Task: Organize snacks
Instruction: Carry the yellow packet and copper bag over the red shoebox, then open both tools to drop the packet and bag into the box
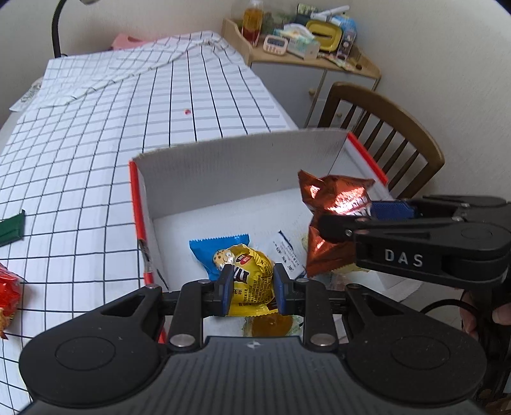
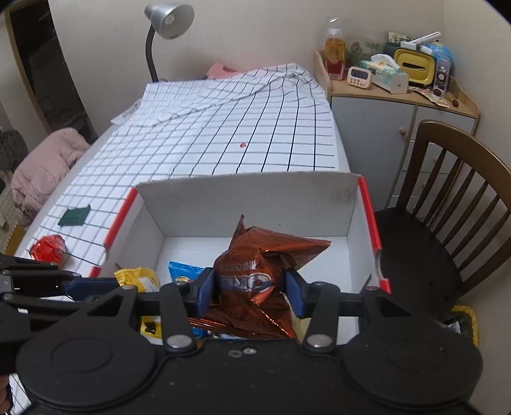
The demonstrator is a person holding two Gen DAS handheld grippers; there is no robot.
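Observation:
A white cardboard box [image 1: 223, 166] with red edges stands on the checked tablecloth; it also shows in the right wrist view [image 2: 249, 204]. My left gripper [image 1: 252, 289] is shut on a yellow snack packet [image 1: 252, 274] held over the box's near side. My right gripper [image 2: 252, 293] is shut on a shiny brown Oreo bag [image 2: 255, 255], held over the box; the bag shows in the left wrist view [image 1: 335, 217] too. A blue cookie packet [image 1: 207, 252] lies on the box floor. The yellow packet [image 2: 140, 279] shows at left in the right wrist view.
A red snack bag [image 2: 48, 247] and a dark green packet [image 2: 74, 216] lie on the tablecloth [image 2: 223, 134] left of the box. A wooden chair [image 2: 447, 207] stands right of the box. A cluttered cabinet [image 2: 399, 111] and a lamp [image 2: 166, 22] stand at the back.

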